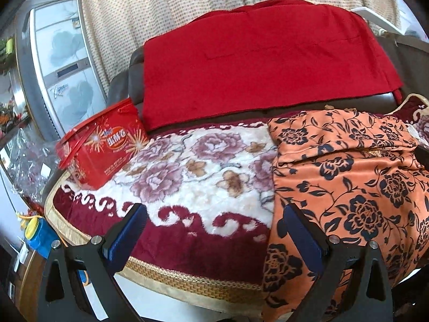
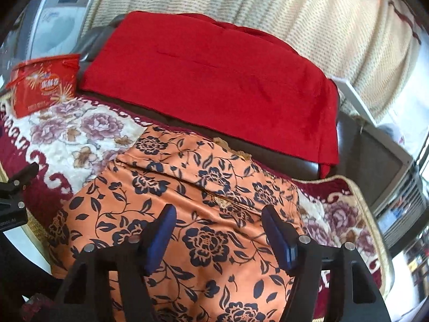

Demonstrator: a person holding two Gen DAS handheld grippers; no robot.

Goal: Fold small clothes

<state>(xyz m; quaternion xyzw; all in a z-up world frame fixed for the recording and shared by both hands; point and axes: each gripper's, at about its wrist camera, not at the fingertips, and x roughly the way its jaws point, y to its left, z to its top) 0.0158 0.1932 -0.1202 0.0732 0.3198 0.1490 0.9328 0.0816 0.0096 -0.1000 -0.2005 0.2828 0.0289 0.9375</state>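
In the left wrist view, the left gripper (image 1: 214, 230) has its jaws spread wide at the bottom of the frame, holding nothing, above a plush flowered blanket (image 1: 187, 166). The orange floral garment (image 1: 348, 187) lies at the right, folded. A red tin (image 1: 102, 145) stands closed at centre left; its contents are hidden.

In the right wrist view, the right gripper (image 2: 219, 230) has its jaws parted and empty over the garment in the lower middle. A red cloth (image 2: 214, 80) drapes behind.

Garment (image 2: 187, 201) on blanket (image 1: 203, 166), box (image 1: 104, 145) to its left, cloth (image 1: 262, 64) behind.
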